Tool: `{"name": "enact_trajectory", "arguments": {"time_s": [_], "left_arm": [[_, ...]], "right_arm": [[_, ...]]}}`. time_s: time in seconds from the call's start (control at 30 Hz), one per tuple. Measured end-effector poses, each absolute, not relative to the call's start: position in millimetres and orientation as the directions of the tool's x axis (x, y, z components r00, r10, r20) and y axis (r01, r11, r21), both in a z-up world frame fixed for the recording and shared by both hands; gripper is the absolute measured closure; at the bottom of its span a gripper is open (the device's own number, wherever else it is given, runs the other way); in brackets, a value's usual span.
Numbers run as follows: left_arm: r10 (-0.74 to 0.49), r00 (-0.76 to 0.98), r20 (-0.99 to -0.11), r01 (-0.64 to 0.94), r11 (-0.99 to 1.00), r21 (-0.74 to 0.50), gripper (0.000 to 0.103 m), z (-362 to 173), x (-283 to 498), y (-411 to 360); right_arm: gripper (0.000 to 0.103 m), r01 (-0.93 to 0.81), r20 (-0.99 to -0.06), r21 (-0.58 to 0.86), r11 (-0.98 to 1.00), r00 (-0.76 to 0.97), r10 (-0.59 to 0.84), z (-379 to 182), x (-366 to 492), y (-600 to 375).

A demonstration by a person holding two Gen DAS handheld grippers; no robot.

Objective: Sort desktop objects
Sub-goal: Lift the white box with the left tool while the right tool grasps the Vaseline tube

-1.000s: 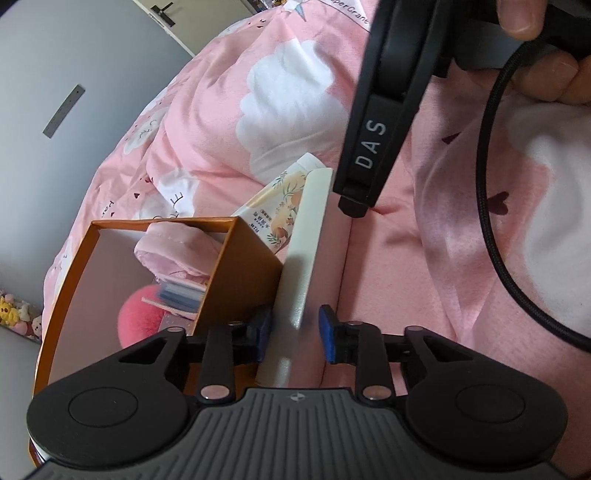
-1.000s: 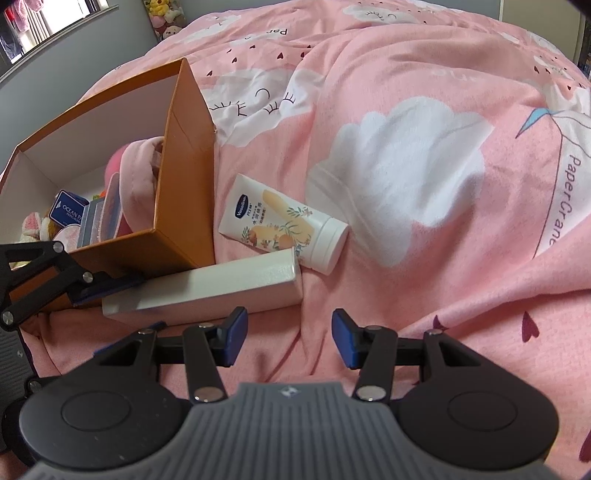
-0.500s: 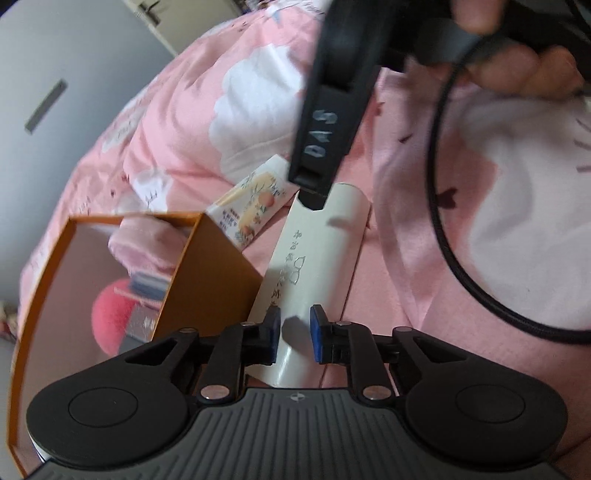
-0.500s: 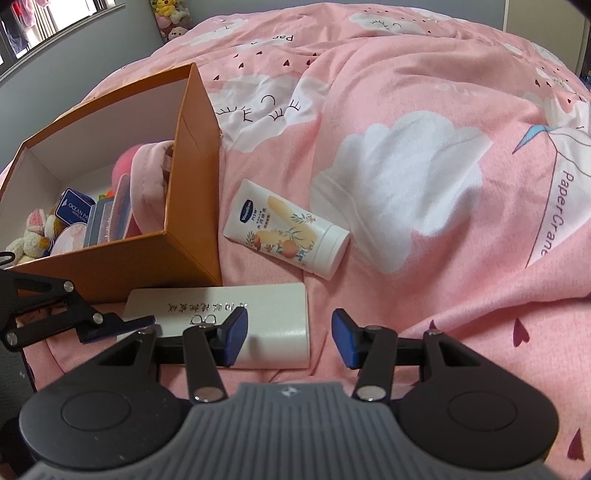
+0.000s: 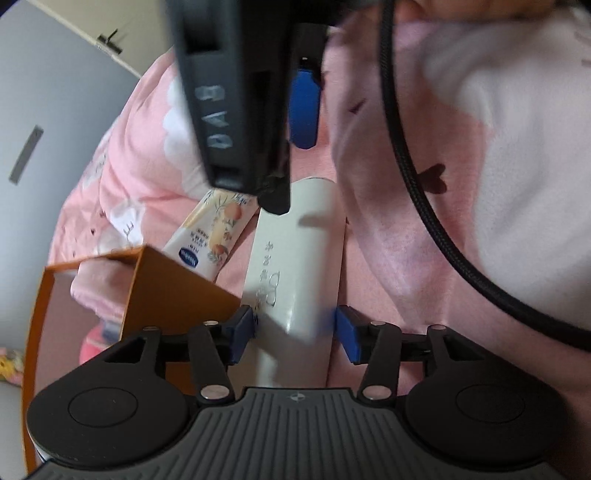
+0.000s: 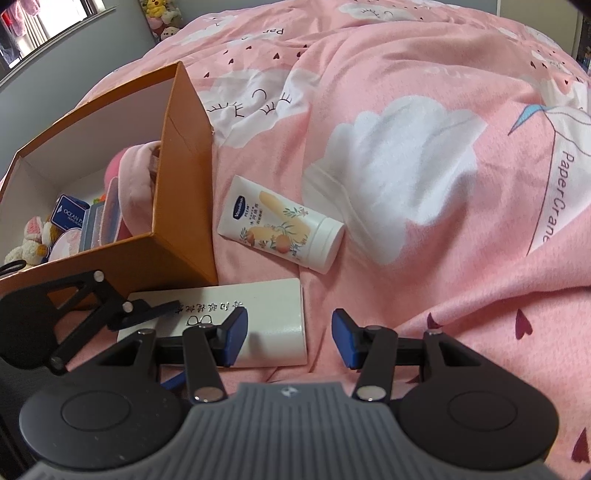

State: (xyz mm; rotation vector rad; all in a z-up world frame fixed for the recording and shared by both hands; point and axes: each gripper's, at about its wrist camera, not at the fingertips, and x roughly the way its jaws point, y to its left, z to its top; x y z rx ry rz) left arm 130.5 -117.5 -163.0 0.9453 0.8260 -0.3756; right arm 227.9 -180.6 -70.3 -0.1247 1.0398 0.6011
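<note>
Tube (image 6: pixel 280 226) beside box (image 6: pixel 184 206), case (image 6: pixel 266 314) nearer.

Showing on the bed: 1 orange box (image 6: pixel 184 206), 1 white case (image 6: pixel 258 314), 1 lotion tube (image 6: pixel 280 229), 2 grippers, left (image 5: pixel 295 334) and right (image 6: pixel 289 338). Sitting approx. 3 plush toys (image 6: pixel 162 14) by the far wall. Box contents: too jumbled to count.

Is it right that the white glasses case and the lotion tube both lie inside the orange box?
Not quite. Both lie outside the orange box, on the pink bedding beside it. The right wrist view shows the lotion tube next to the box's wall and the white glasses case in front of it.
</note>
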Motion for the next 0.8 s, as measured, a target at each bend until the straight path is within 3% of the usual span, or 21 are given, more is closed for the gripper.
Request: {"name": "enact_trajectory", "arguments": {"time_s": [0.3,0.53,0.8], "left_arm": [[0.057,0.675,-0.736,0.589,0.559,0.583,0.044,-171,140,-119],[0.043,0.655,-0.755,0.569,0.629,0.529,0.062,-149,142,-109],[0.053,0.565,-0.823,0.546,0.724,0.421,0.069,-118,125,-70]], "right_arm": [[0.049,-0.519,-0.836,0.172,0.838,0.372,0.402,-68,228,-182],[0.049,-0.544,-0.818,0.128,0.829,0.414,0.399,-51,236,-183],[0.057,-0.749,-0.844,0.027,0.662,0.338,0.417,-33,261,-145]]}}
